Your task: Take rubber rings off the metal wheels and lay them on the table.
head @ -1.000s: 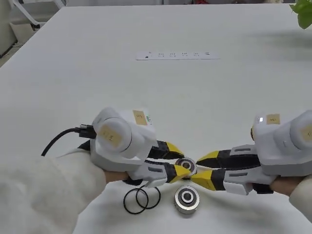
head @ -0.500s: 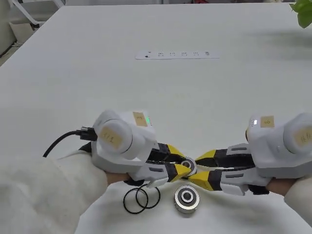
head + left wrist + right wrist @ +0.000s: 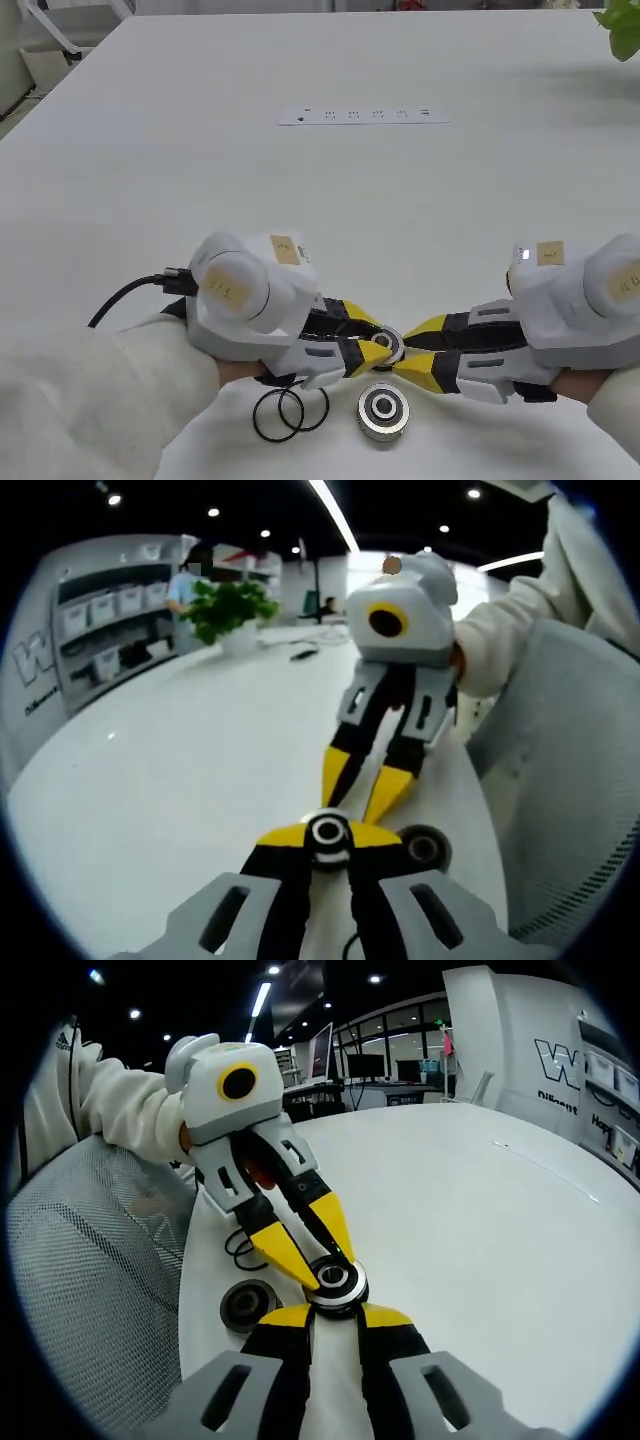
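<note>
Wheels of metal, two in all, and two loose rubber rings (image 3: 290,410) are before you: rings overlapping on the table (image 3: 330,200) just beside the free wheel (image 3: 383,408), your left gripper (image 3: 375,339) and right gripper (image 3: 401,351) both clamped, jaws nearly closed, on the other wheel (image 3: 386,344).

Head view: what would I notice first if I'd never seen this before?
Two big white grippers with yellow tips, the left gripper and the right gripper, meet nose to nose low on the white table, with a small metal wheel between their tips. Just in front of them lie a second wheel and two thin black rubber rings that overlap.
</note>
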Demonstrator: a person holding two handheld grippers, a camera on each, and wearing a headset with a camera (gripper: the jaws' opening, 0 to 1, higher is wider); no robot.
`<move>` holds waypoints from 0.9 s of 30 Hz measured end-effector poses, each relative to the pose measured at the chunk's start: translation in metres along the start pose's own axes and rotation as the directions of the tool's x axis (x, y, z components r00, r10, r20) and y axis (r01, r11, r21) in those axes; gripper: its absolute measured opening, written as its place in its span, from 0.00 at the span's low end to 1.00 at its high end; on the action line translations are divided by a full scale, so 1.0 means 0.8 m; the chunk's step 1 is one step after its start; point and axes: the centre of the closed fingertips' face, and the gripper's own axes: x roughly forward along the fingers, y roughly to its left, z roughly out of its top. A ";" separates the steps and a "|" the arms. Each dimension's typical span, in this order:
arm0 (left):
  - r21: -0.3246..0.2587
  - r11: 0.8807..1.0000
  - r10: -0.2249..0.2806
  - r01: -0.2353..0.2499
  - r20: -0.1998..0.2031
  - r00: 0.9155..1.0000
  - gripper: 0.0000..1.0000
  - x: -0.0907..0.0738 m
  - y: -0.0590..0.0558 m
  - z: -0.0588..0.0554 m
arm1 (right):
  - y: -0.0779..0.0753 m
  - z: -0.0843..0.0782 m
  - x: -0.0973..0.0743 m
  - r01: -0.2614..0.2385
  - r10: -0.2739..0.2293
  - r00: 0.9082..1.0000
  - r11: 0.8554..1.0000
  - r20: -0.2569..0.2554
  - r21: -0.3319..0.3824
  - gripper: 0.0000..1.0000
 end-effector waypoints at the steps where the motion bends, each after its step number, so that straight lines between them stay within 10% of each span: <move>1: -0.001 1.000 0.001 -0.001 0.001 1.000 0.15 -0.001 0.000 0.000 | 0.001 -0.001 0.000 -0.006 0.006 1.000 1.000 -0.001 0.016 0.13; 11: -0.007 1.000 0.003 -0.003 0.005 1.000 0.15 -0.002 -0.001 0.000 | 0.001 -0.002 -0.002 -0.016 0.015 1.000 0.998 0.010 0.062 0.09; 27: -0.003 1.000 0.002 -0.002 0.011 1.000 0.14 -0.004 -0.001 0.001 | 0.001 0.007 0.007 0.006 -0.004 1.000 0.997 0.027 -0.073 0.23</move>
